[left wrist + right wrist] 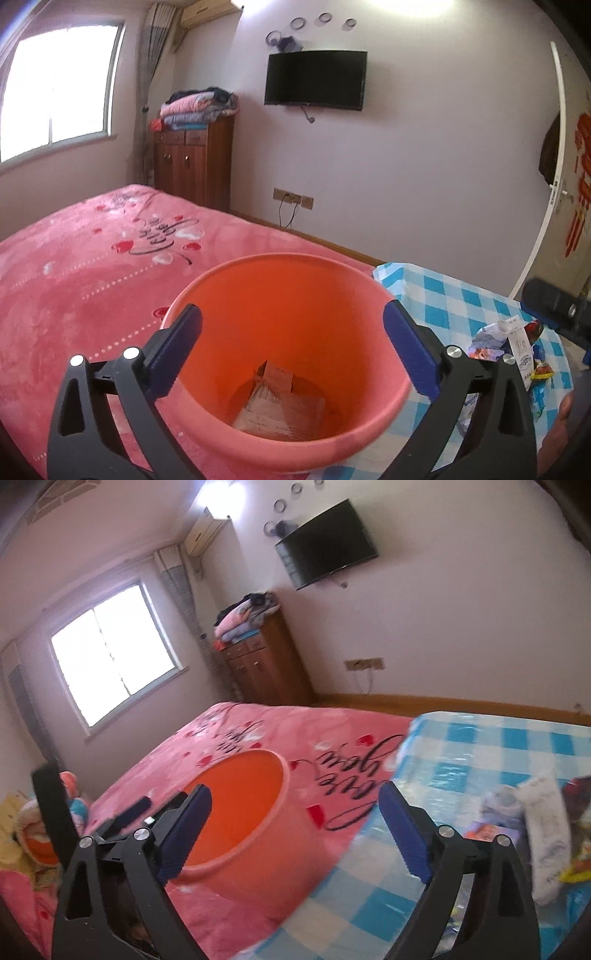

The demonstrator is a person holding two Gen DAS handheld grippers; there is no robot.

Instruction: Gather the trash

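Note:
An orange bucket [295, 295] stands on the pink blanket beside the checked table, with crumpled brown paper [280, 402] lying in its bottom. My left gripper [291, 314] hangs open above the bucket's mouth, its blue pads level with the rim and nothing between them. A heap of wrappers and packets [517, 343] lies on the table at the right. In the right wrist view my right gripper [295, 795] is open and empty. It sits between the bucket [240, 786] and the blurred wrapper heap [546, 819].
The pink bed [92, 277] fills the left. A table with a blue-and-white checked cloth [443, 295] adjoins it on the right. Soft toys [33, 834] lie at the bed's near left. A wooden cabinet [195, 162], a wall television [316, 79] and a door [554, 184] stand behind.

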